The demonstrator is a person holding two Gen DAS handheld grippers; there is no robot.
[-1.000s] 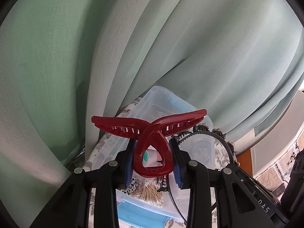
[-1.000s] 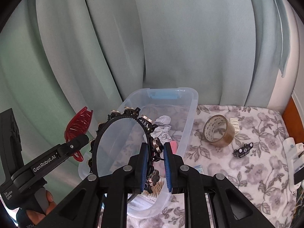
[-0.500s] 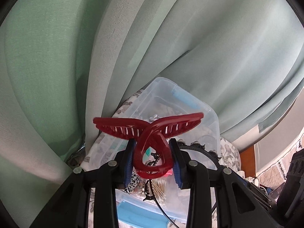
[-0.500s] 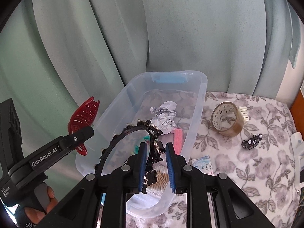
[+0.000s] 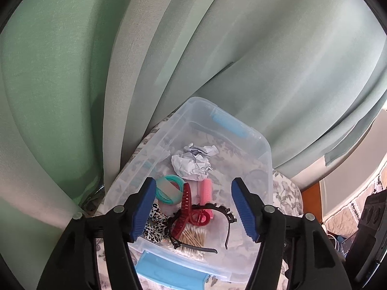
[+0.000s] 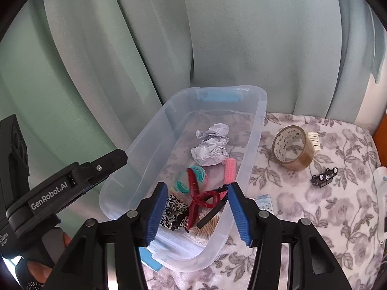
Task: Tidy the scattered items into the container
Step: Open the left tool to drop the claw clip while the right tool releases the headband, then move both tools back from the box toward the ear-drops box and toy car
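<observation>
A clear plastic bin [image 5: 264,145] [image 6: 256,130] with blue latches sits on the floral cloth. Inside lie a red claw hair clip [image 5: 186,212] [image 6: 196,193], a black beaded headband [image 5: 223,220] [image 6: 210,213], crumpled paper [image 5: 193,162] [image 6: 211,145], a pink roller [image 5: 208,191] [image 6: 229,169], teal coils [image 5: 168,188] [image 6: 185,183], a leopard-print scrunchie [image 5: 153,224] [image 6: 173,207] and cotton swabs [image 5: 193,238]. My left gripper [image 5: 193,212] hovers over the bin, its jaws opening, nothing between them. My right gripper [image 6: 197,215] hangs above the bin's near end, jaws opening, empty.
On the cloth right of the bin lie a roll of brown tape [image 6: 291,147], a small black clip [image 6: 324,180], a small blue-white packet [image 6: 264,201] and a white object [image 6: 381,193] at the right edge. Green curtains hang close behind. A hand [image 6: 36,268] holds the left gripper's handle.
Both grippers opened. The red clip dropped from the left gripper into the bin, and the headband dropped from the right gripper into the bin.
</observation>
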